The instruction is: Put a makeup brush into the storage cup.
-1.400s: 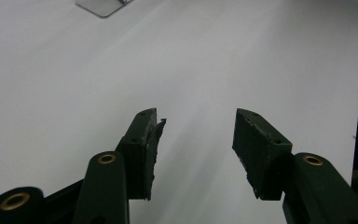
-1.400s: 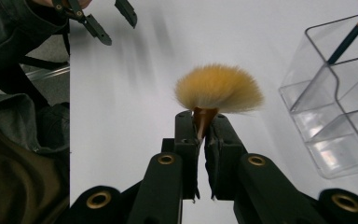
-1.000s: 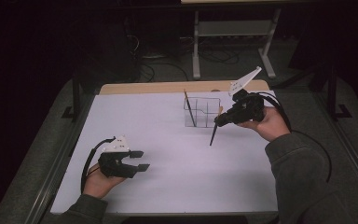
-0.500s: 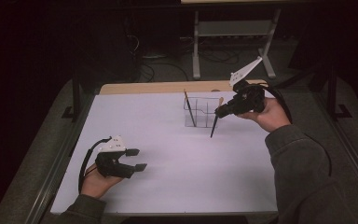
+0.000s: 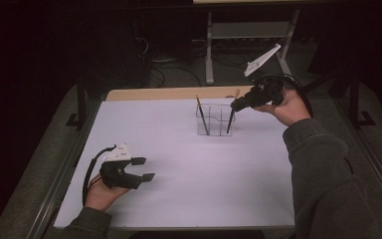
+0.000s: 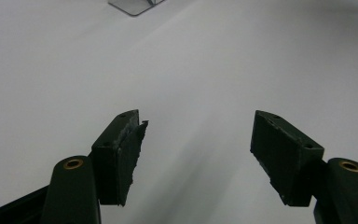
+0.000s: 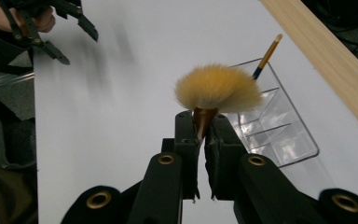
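One makeup brush (image 7: 216,91) is clamped at its metal neck by the right gripper (image 7: 204,135), its handle reaching down into the clear organizer (image 5: 215,119). It should be light and stiff, with a slippery handle and soft bristles, so the neck is a good place to hold. The right gripper view shows the fluffy head; the high view shows the dark handle. The left gripper (image 5: 142,169) has just been opening, nothing between its jaws, above the white table (image 5: 189,189).

No text, label, brand or number can be read anywhere in these pictures (the surfaces are plain, and the dark background is too dim to show any sign).
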`<state>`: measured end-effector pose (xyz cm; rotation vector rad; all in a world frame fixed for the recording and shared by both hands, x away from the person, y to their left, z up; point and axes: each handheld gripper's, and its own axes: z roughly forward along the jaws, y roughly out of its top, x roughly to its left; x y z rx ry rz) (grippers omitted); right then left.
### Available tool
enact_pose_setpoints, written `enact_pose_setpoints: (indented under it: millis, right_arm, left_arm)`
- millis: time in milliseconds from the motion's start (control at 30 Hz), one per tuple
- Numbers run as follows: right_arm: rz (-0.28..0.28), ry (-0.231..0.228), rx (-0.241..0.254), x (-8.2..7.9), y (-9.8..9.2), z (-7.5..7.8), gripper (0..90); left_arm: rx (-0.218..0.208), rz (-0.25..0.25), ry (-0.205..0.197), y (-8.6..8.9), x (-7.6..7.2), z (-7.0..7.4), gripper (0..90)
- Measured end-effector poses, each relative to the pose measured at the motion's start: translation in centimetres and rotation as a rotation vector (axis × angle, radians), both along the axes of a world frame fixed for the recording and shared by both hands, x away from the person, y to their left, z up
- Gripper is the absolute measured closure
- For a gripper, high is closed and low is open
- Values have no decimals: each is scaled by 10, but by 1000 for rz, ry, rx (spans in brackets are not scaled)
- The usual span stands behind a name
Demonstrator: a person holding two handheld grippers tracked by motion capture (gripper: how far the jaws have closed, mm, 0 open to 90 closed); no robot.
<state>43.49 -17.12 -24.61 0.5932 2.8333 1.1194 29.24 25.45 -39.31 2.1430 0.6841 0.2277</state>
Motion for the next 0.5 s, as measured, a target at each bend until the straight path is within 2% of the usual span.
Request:
enact_pose_setpoints:
  millis: [133,500]
  right_arm:
    - [-10,0,-6,11,4,1,828]
    - [-45,-2,-18,39,15,2,828]
  left_arm:
    - [1,3,-12,2,-1,1,328]
    - [-2,5,-13,5,-2,2,328]
